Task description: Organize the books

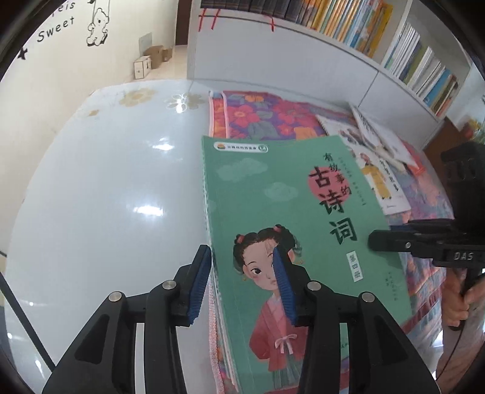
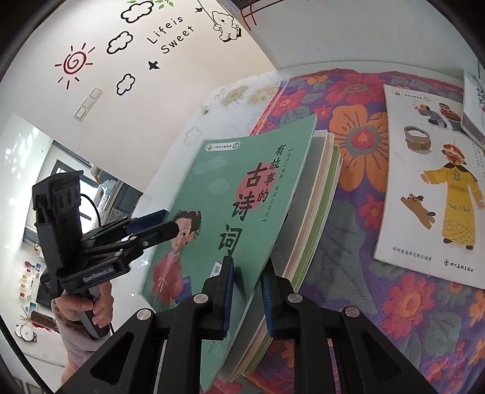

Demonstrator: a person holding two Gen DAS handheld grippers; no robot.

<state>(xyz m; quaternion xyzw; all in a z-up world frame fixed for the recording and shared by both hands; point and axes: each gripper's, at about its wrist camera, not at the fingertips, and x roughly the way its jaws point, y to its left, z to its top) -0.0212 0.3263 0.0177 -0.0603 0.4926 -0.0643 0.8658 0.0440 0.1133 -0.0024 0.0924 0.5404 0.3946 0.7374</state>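
A green picture book (image 1: 272, 197) with a girl on its cover tops a stack of books (image 2: 315, 197) lying on a floral cloth (image 2: 363, 121). My right gripper (image 2: 247, 262) is shut on the green book (image 2: 230, 169) at its near right edge, and that side of the cover bows up off the stack. The left wrist view shows the right gripper (image 1: 376, 241) at the book's right edge. My left gripper (image 1: 239, 248) is open and straddles the spine edge, one pad outside the stack and one over the cover. It appears as the left gripper (image 2: 166, 222) in the right wrist view.
A white picture book (image 2: 430, 181) and another book lie on the cloth to the right. A bookshelf (image 1: 363, 27) full of books runs along the back. The glossy white tabletop (image 1: 106, 181) stretches to the left. A person's hand (image 2: 100, 303) holds the left gripper's handle.
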